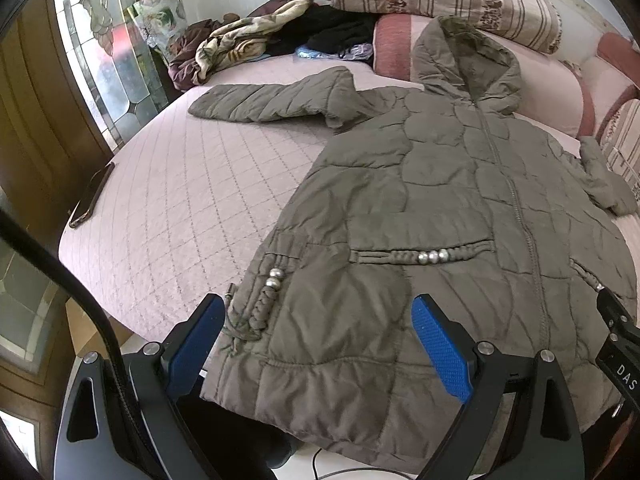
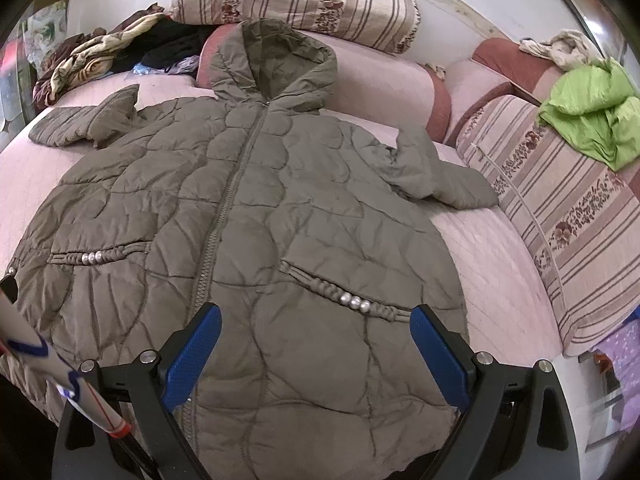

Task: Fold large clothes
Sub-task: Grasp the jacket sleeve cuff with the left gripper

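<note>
An olive quilted hooded coat (image 1: 432,184) (image 2: 256,200) lies face up and zipped on a pink quilted bed (image 1: 188,200), hood toward the pillows, both sleeves spread outward. My left gripper (image 1: 318,320) stands open above the coat's lower left part near a beaded pocket (image 1: 432,257), its hem hanging over the bed's edge. My right gripper (image 2: 316,330) is open over the lower right part, just below the other beaded pocket (image 2: 354,301). Neither gripper holds cloth. The right gripper's body (image 1: 618,332) shows at the left wrist view's right edge.
A phone (image 1: 90,196) lies at the bed's left edge. Crumpled clothes (image 1: 248,40) are piled at the far left corner. Striped folded quilts (image 2: 296,0) and pink bolsters (image 2: 384,80) line the back and right. A green garment (image 2: 588,116) sits on a quilt.
</note>
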Tool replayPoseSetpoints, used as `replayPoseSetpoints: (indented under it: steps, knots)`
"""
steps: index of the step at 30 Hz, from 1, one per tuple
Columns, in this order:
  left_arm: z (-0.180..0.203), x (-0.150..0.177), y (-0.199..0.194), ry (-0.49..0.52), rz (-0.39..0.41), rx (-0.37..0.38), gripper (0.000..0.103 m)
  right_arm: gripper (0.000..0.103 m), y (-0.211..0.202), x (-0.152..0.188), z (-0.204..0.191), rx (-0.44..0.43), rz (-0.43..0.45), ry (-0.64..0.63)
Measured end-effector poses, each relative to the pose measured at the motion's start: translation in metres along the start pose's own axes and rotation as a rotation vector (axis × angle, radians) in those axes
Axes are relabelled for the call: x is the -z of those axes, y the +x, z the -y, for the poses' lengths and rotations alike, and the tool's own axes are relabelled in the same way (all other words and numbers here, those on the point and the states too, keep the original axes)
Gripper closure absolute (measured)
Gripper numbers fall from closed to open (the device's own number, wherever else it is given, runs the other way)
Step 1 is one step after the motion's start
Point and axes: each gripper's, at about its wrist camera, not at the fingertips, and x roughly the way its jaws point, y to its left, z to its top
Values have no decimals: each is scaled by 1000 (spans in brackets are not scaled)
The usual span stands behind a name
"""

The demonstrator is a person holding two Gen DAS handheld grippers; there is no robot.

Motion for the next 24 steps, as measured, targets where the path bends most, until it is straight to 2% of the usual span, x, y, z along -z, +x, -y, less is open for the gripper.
replayPoseSetpoints:
  steps: [6, 12, 16, 21, 24]
  knots:
    - [-15, -7, 12, -15, -9, -30, 9, 6, 4, -6, -15, -13, -4, -28]
    - [-44, -32, 31, -26, 19, -113, 12, 6, 12, -9, -23, -40, -2, -40]
    - [-81, -57, 57, -104, -27, -51, 12, 6, 18, -9, -25, -61, 8, -40]
    - [-114, -85, 86, -166, -76, -68, 12, 6, 28, -11, -22, -81, 4, -27]
    - [-130, -110, 102, -181, -68, -72, 12, 7, 34, -12, -19, -101, -7, -21]
